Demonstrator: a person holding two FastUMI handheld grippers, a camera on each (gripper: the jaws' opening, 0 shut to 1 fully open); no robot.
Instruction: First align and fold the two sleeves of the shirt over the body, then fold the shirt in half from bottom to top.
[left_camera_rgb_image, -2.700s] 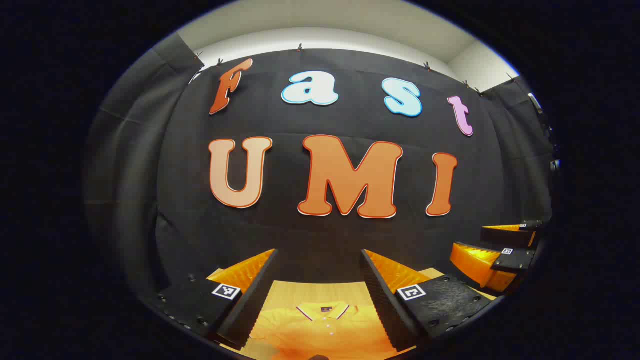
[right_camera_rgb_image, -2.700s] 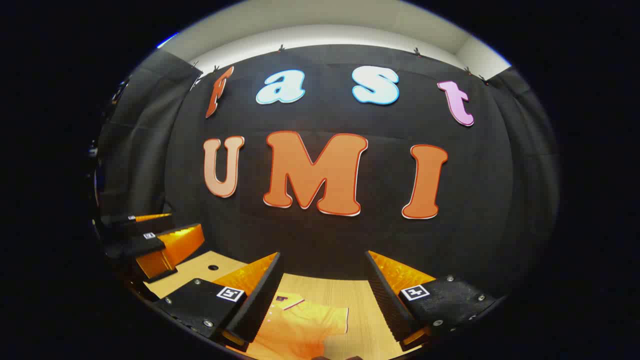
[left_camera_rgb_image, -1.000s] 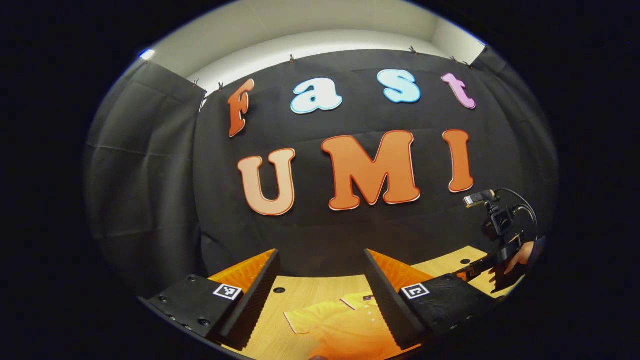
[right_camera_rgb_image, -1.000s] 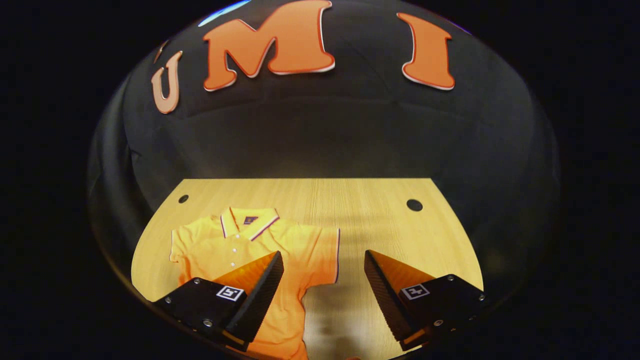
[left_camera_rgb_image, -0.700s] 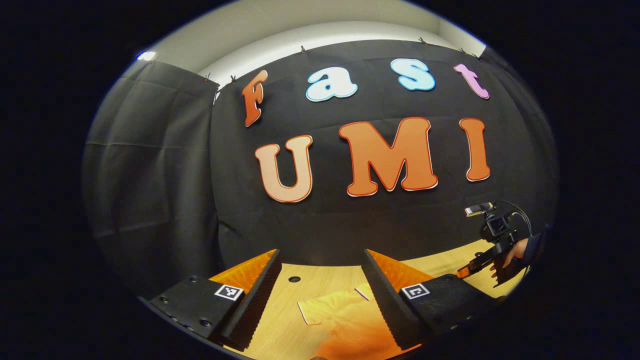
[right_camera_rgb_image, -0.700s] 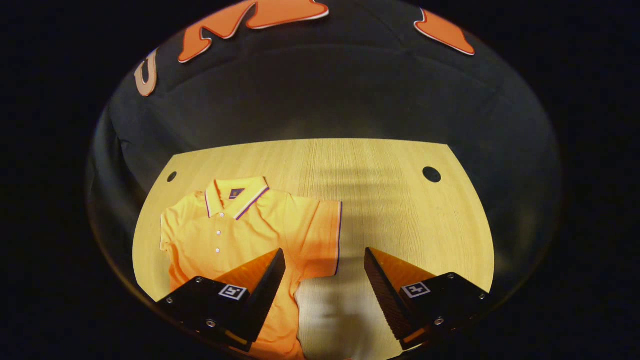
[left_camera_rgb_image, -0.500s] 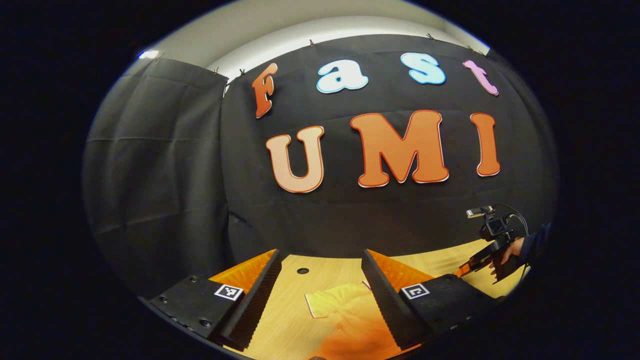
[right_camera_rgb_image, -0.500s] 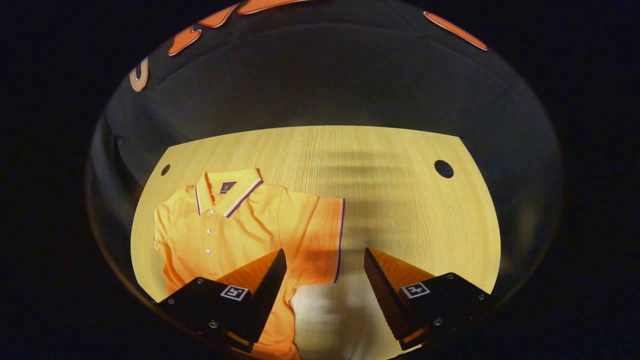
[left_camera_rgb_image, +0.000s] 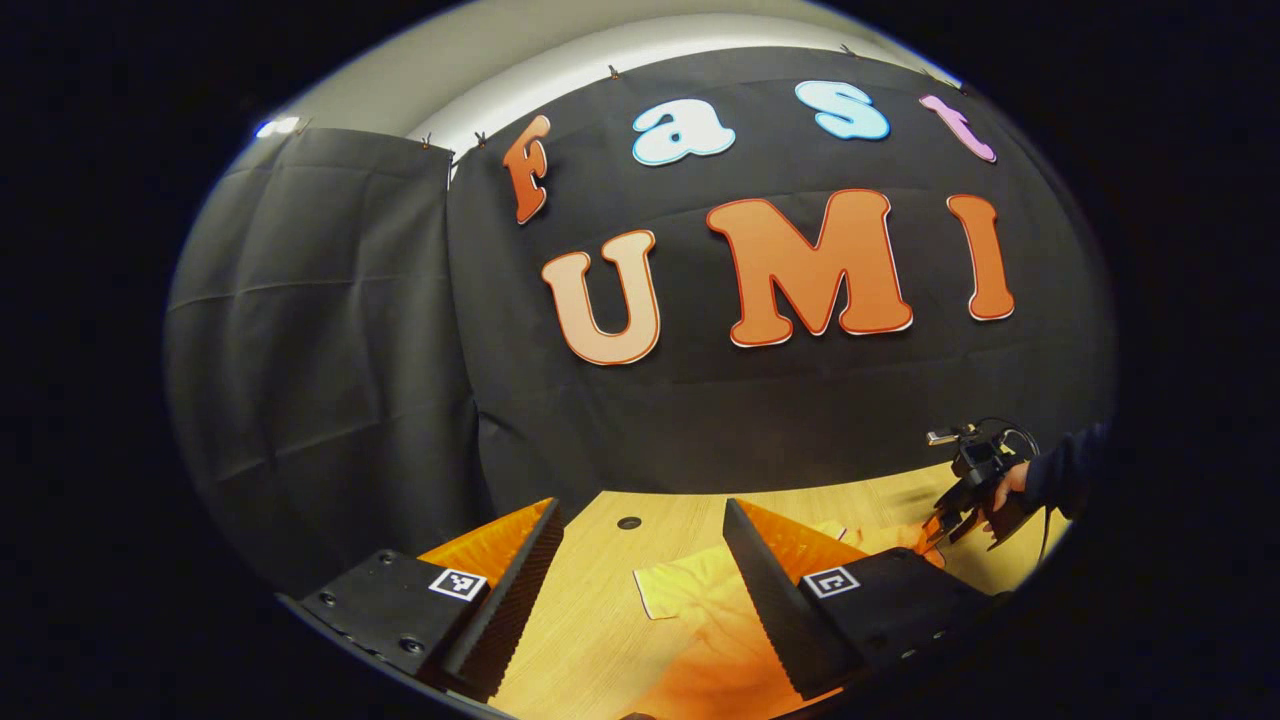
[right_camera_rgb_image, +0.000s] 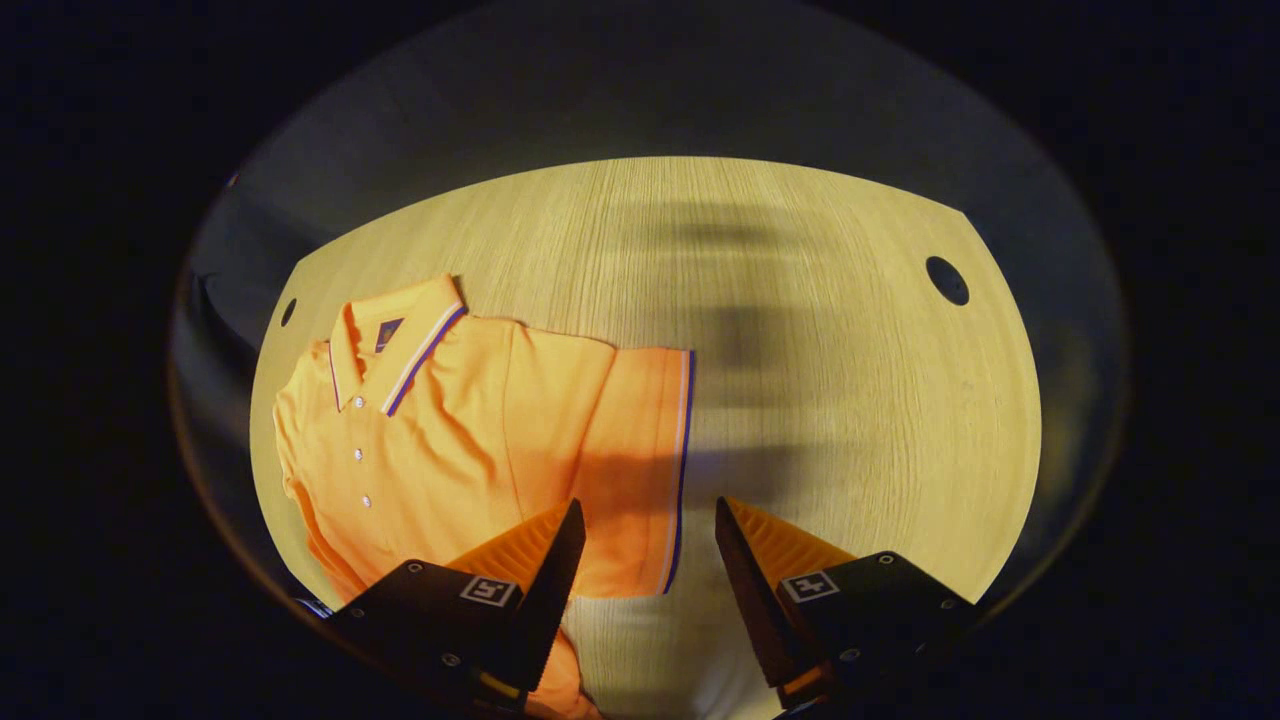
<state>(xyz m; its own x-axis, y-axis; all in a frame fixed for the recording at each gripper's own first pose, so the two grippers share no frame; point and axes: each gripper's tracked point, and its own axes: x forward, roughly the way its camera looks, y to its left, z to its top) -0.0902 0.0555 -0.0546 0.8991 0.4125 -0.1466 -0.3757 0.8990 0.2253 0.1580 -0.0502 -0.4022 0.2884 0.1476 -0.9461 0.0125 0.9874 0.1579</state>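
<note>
Change: right gripper (right_camera_rgb_image: 640, 520) has dipped nearer the sleeve (right_camera_rgb_image: 640, 460); both grippers' jaws stay apart, empty.
Count: one orange collared polo shirt (right_camera_rgb_image: 440, 430), two grippers, left gripper (left_camera_rgb_image: 640, 520).

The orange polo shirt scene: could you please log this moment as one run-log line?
orange polo shirt: flat on wooden table, sleeves unfolded | right gripper: open, over right sleeve hem | left gripper: open, above shirt

The polo shirt's (right_camera_rgb_image: 440, 440) hem runs behind the right gripper (right_camera_rgb_image: 640, 540) fingers; its far sleeve is cut off beside the collar (right_camera_rgb_image: 400, 345).
</note>
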